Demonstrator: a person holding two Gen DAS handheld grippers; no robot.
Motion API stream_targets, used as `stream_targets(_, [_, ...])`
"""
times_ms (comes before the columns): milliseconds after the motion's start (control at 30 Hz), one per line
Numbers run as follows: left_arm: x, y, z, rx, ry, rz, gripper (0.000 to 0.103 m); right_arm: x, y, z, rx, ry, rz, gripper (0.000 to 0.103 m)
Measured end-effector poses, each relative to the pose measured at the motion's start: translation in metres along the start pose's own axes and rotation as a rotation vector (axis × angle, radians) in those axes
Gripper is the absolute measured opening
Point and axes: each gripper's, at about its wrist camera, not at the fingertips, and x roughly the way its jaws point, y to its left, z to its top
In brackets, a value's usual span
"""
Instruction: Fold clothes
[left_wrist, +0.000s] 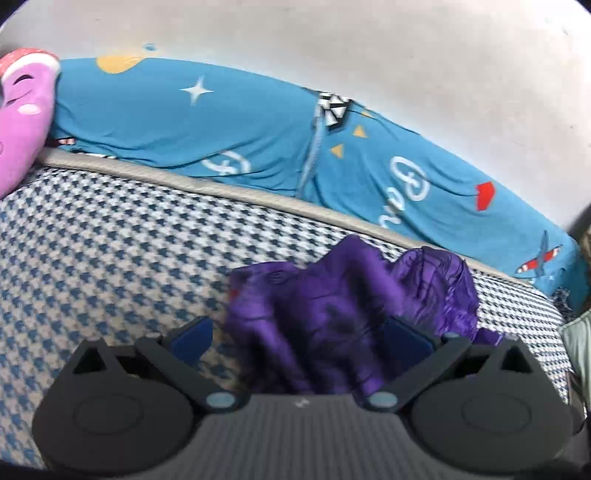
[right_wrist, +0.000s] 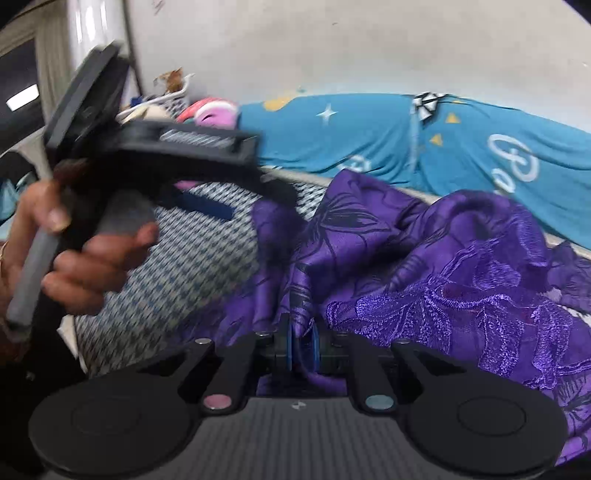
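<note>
A crumpled purple garment (right_wrist: 443, 266) with dark floral print and embroidery lies on the houndstooth sofa seat (left_wrist: 110, 251). My right gripper (right_wrist: 301, 343) is shut, pinching a fold of the purple cloth between its blue pads. In the left wrist view my left gripper (left_wrist: 299, 339) stands wide open, with the garment (left_wrist: 332, 306) bunched between its fingers and spilling over the right pad. From the right wrist view, the left gripper (right_wrist: 266, 170) is blurred at the garment's left edge, held by a person's hand (right_wrist: 81, 266).
A blue cartoon-print cover (left_wrist: 221, 122) drapes the sofa back against a white wall (left_wrist: 369, 44). A pink plush toy (left_wrist: 22, 122) sits at the far left end. A white basket (right_wrist: 173, 99) with odds and ends stands beyond it. Bare houndstooth seat stretches left of the garment.
</note>
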Motion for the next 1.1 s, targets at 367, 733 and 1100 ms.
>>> stream_targets(367, [0.041, -0.009, -0.012, -0.012, 0.121, 0.127, 0.103, -0.015, 0.006, 0.002, -0.052, 0.017, 0.042, 0.017])
stream_targets(733, [0.047, -0.001, -0.025, 0.012, 0.155, 0.174, 0.103, -0.045, -0.032, 0.033, 0.154, -0.181, -0.001, 0.027])
stream_targets(1100, [0.041, 0.003, -0.029, 0.018, 0.157, 0.159, 0.103, 0.02, -0.038, 0.048, 0.27, -0.124, 0.012, 0.043])
